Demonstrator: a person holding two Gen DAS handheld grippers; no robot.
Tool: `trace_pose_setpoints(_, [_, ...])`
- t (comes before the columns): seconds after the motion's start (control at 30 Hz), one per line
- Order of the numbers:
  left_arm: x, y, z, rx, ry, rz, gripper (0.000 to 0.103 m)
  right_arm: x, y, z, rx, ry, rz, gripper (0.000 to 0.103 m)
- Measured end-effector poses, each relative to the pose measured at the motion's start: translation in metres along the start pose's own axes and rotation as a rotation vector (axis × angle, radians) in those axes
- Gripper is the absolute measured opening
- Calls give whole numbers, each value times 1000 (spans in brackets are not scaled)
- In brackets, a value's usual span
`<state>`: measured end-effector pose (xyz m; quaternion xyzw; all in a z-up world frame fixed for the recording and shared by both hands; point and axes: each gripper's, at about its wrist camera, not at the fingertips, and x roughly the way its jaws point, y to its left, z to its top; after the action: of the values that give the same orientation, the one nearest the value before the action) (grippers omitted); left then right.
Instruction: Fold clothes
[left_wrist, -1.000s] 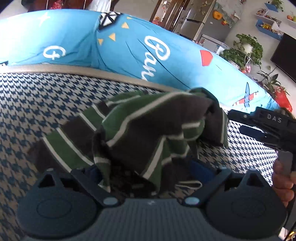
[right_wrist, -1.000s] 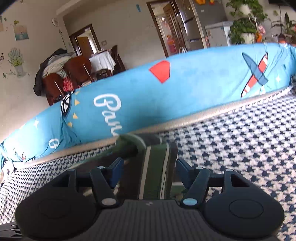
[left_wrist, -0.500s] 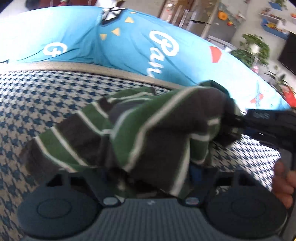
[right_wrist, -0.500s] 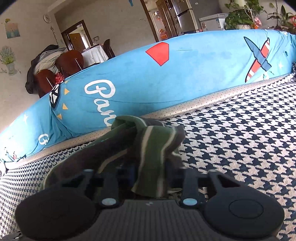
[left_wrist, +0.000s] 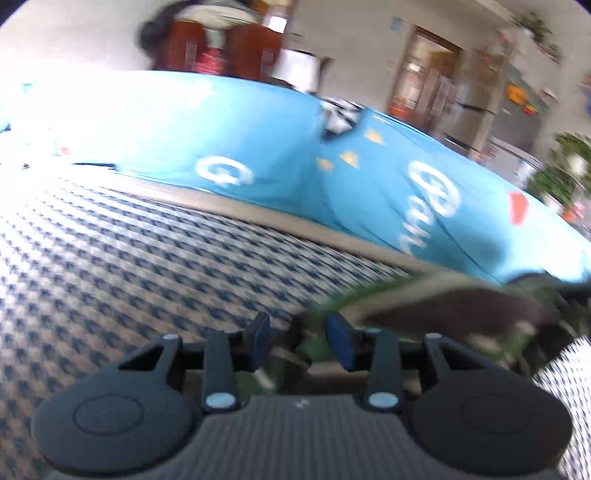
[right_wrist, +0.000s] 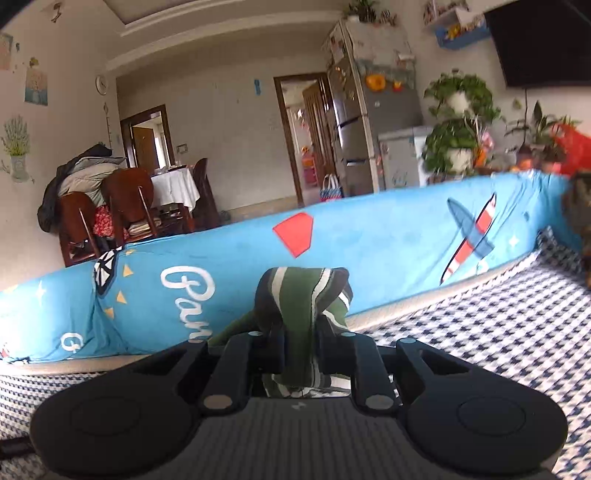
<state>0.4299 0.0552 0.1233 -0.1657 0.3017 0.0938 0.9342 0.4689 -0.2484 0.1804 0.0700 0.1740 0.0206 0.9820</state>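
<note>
A green, dark brown and white striped garment (right_wrist: 301, 314) is held up off the houndstooth cover (right_wrist: 498, 332). My right gripper (right_wrist: 301, 354) is shut on a bunched fold of it, which stands up between the fingers. In the blurred left wrist view the same garment (left_wrist: 443, 306) stretches away to the right from my left gripper (left_wrist: 297, 341), whose blue pads (left_wrist: 338, 341) are close together with cloth pinched between them.
A long blue printed cushion (right_wrist: 369, 251) runs along the far edge of the houndstooth surface (left_wrist: 129, 258). Beyond it are dining chairs (right_wrist: 122, 218), a fridge (right_wrist: 369, 129) and potted plants (right_wrist: 458, 136).
Both grippers closed on the garment and lifted it. The left gripper swung left, so the cloth now trails to its right instead of piling in front.
</note>
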Motion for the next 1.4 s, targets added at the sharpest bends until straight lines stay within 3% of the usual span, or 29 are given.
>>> trace_pose_setpoints(0.07, [1, 13, 7, -39, -1, 43, 34, 1, -3, 1, -7, 9, -15, 19])
trace_pose_setpoints(0.17, [5, 28, 12, -110, 41, 39, 34, 12, -13, -3, 34, 85, -24, 30])
trace_pose_setpoints(0.33, [-7, 18, 11, -72, 48, -24, 39, 12, -26, -5, 120, 132, -38, 49])
trace_pose_setpoints(0.57, [-29, -12, -6, 86, 80, -101, 48, -2, -22, -16, 196, 220, 13, 52])
trace_pose_setpoints(0.7, [-44, -18, -18, 136, 105, -133, 51, -15, -19, -24, 235, 259, 96, 66])
trace_pose_setpoints(0.83, [-59, -20, -31, 161, 131, -161, 53, -27, -13, -36, 206, 279, 94, 66])
trace_pose_setpoints(1.07, [-74, -30, -60, 210, 179, -167, 73, -39, -8, -67, 273, 423, 129, 67])
trace_pose_setpoints(1.3, [-71, -24, -92, 219, 281, -153, 78, -50, 4, -93, 113, 529, 1, 69])
trace_pose_setpoints(1.4, [-75, -17, -102, 224, 298, -136, 82, -59, 2, -103, 117, 552, 0, 75])
